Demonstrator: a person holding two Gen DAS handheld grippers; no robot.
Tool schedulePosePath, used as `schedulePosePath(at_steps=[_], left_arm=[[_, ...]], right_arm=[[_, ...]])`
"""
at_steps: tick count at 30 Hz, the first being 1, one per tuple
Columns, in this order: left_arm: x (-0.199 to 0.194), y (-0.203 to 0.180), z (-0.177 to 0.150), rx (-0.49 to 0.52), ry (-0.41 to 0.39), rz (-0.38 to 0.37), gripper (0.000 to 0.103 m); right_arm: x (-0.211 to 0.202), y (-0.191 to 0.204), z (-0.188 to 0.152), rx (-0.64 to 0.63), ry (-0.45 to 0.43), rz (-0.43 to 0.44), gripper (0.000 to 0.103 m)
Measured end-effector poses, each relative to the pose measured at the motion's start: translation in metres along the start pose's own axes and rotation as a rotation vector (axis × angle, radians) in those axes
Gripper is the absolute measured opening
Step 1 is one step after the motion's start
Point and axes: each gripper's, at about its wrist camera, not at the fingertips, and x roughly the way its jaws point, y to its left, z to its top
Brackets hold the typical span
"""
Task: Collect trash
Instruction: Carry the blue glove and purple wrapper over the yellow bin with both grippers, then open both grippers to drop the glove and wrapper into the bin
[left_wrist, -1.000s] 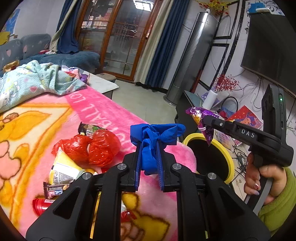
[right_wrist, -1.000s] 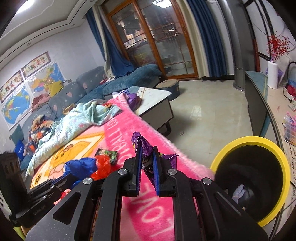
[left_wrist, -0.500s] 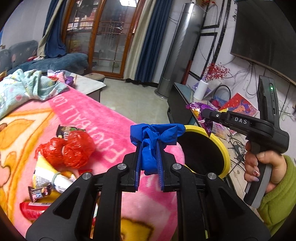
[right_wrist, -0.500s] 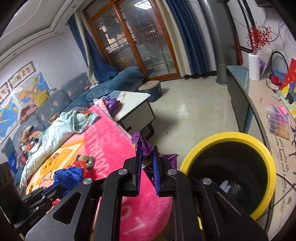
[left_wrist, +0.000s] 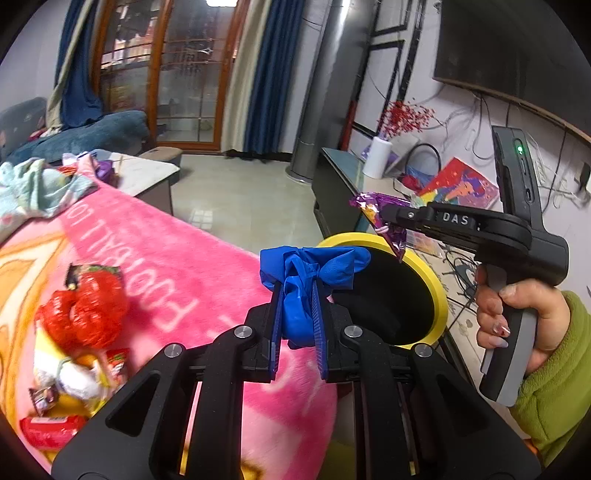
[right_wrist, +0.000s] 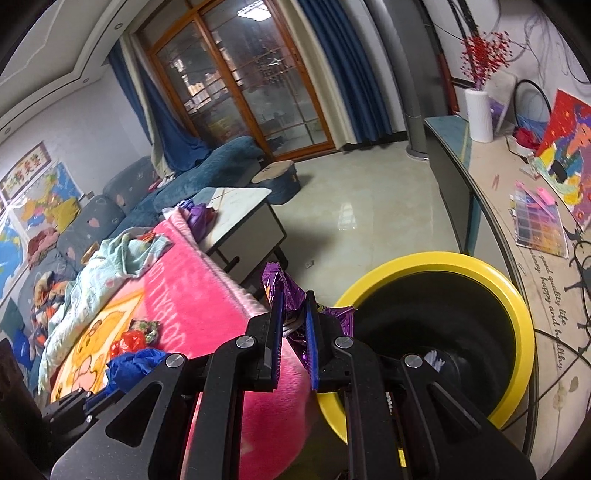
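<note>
Left gripper clamps a blue bag beside the bin; right gripper pinches a purple wrapper at its rim.

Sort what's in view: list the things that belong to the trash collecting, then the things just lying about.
Job:
- blue bag, in left tool
- purple wrapper, in right tool
- yellow-rimmed bin
- red bags on the pink blanket

Lying about:
- white vase
- colourful painting
- pale green cloth

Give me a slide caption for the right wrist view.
Right claw carries a purple wrapper toward the yellow-rimmed bin beside the pink blanket.
</note>
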Motion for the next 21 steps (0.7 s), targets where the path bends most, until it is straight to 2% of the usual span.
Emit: schedulePosePath(at_steps=[13, 21], left_arm=[[0.040, -0.037, 0.004, 0.077, 0.036, -0.059, 0.010], [0.062, -0.062, -0.006, 0.136, 0.076, -0.101, 0.010]], right_arm=[[-0.003, -0.058, 0.007, 0.125, -0.028, -0.071, 0.011], [-0.004, -0.087, 0.005, 0.184, -0.035, -0.105, 0.011]])
